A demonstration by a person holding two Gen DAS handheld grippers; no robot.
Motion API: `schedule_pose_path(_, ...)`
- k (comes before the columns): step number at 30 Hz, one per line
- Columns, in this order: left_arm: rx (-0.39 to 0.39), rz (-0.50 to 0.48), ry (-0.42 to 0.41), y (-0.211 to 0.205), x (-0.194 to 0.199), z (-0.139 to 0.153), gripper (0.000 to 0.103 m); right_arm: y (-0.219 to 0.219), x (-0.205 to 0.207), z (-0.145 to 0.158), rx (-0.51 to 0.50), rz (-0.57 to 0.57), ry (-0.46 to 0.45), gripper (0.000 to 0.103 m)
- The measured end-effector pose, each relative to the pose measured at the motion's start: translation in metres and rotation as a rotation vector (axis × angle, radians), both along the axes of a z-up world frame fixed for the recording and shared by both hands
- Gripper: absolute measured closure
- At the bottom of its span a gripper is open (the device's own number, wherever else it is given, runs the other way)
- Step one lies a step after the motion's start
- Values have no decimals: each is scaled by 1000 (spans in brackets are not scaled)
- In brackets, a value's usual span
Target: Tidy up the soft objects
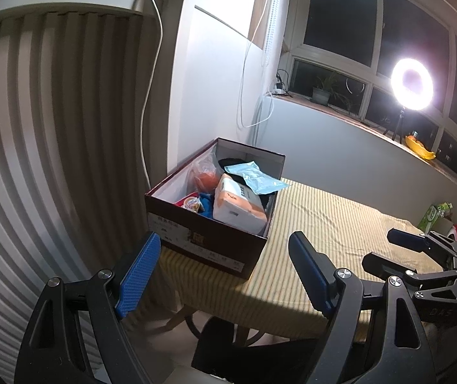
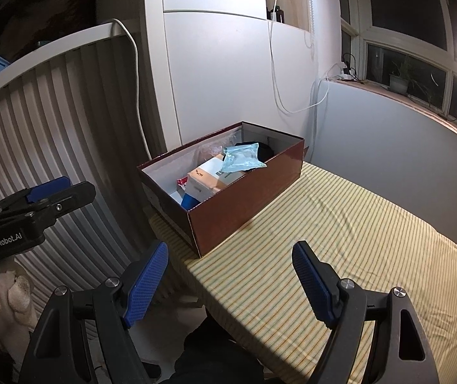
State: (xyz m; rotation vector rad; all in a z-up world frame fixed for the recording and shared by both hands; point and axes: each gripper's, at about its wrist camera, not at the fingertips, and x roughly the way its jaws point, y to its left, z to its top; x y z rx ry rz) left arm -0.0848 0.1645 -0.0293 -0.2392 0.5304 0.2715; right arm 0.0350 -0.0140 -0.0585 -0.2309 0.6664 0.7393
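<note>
While both hands hang back at the near edge of the surface, nothing is in play: the left gripper has its jaws spread wide with only air between the blue pads, and the right gripper shows the same, jaws well apart and empty. The box, dark red outside and pale inside, sits open at the far left corner of the striped yellow cloth, up near the white wall. It's packed! A light blue packet lies on top, its end poking over the right rim, resting on a white and orange pack. Left of that, a bag with something orange inside leans on the left wall, and down at the near end I see a small colourful wrapper and a bit of blue cloth. Something black sits at the far end under the packet. The cloth in front of the box is bare. From the left camera, the right gripper shows off to the side, hovering over the cloth, well away from the box. A ring light glares on the windowsill.
</note>
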Motion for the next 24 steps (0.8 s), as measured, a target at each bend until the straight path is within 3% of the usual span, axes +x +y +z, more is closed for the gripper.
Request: schedule_pose_path(24,18,3,10,-6,3,0,21,-8,4,-4,15,-22,12,26)
